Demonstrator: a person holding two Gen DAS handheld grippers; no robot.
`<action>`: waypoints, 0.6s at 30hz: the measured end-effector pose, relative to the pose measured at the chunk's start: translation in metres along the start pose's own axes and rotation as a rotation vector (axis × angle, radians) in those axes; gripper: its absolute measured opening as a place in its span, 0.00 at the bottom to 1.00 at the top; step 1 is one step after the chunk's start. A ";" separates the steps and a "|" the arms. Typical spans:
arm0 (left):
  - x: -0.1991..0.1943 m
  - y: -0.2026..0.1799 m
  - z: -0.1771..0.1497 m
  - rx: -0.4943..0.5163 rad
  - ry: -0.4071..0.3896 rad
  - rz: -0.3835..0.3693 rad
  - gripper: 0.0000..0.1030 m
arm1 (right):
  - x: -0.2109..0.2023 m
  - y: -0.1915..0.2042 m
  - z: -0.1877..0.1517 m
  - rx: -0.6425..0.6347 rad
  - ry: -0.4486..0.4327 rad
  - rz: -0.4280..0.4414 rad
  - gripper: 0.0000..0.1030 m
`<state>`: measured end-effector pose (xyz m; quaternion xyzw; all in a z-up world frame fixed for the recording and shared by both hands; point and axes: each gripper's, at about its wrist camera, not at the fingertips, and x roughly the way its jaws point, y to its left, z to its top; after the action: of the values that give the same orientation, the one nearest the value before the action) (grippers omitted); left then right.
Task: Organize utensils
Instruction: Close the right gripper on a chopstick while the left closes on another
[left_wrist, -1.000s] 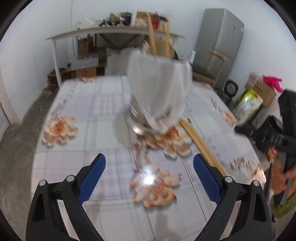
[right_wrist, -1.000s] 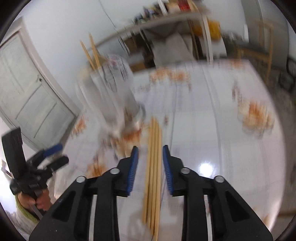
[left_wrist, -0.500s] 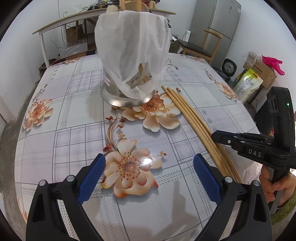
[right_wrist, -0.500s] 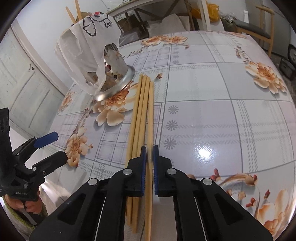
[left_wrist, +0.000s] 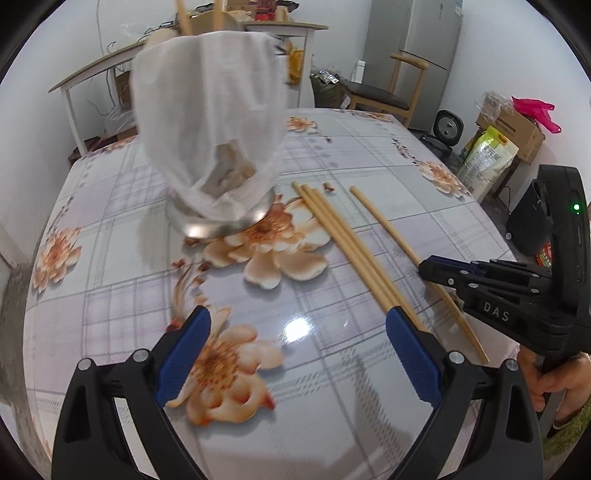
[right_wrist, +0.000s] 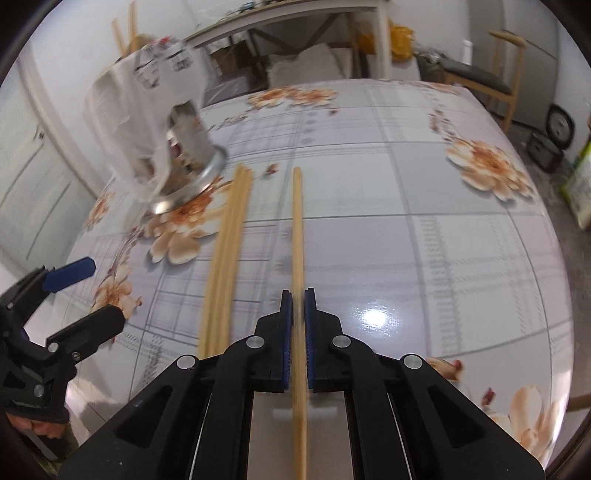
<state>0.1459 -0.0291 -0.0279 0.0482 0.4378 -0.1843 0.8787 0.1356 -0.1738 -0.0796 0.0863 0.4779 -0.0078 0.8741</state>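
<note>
A: Entry one, left wrist view. What was logged?

B: Left gripper (left_wrist: 297, 363), jaws wide apart, holding nothing, hovering over the floral table (left_wrist: 110, 295). Metal utensil holder (left_wrist: 218, 221), draped in a white plastic bag (left_wrist: 210, 110), stood ahead on the table, with two chopsticks already poking out of its top. Loose chopsticks (left_wrist: 347, 243) lay together just right of the holder's base. One single chopstick (left_wrist: 384, 221) sat apart from them, running back into the right gripper (left_wrist: 436, 267).

A: Risk noted?

B: The bag sagged over the holder's rim; judged likely to snag a tip or hide the opening on insertion.

A: Entry two, right wrist view?

B: Right gripper (right_wrist: 297, 314), pads closed on the single chopstick (right_wrist: 297, 229), gripped toward its near end, so most of the length stuck out forward. The other chopsticks (right_wrist: 227, 258) lay just to its left. Holder (right_wrist: 192, 166) appeared well ahead and left, blurred.

A: Risk there?

B: Long overhang from a pinch on a thin round stick; judged prone to pivoting or slipping, and the far tip could knock the light holder.

A: Differences between views?

B: Only the right view showed the pads actually clamped on the stick. Only the left view showed both its own jaws spread and how the stick was clear of the bundle. Whether the stick was lifted off the table could not be told from either.
</note>
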 end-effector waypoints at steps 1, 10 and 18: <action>0.004 -0.004 0.002 0.007 0.002 0.001 0.91 | -0.001 -0.006 -0.001 0.026 -0.004 0.008 0.05; 0.038 -0.032 0.012 0.076 0.052 0.018 0.91 | -0.004 -0.020 -0.005 0.086 -0.015 0.055 0.04; 0.053 -0.032 0.010 0.105 0.081 0.084 0.91 | -0.003 -0.026 -0.006 0.106 -0.020 0.101 0.04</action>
<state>0.1709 -0.0760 -0.0612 0.1199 0.4602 -0.1676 0.8636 0.1267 -0.1982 -0.0841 0.1562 0.4631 0.0101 0.8724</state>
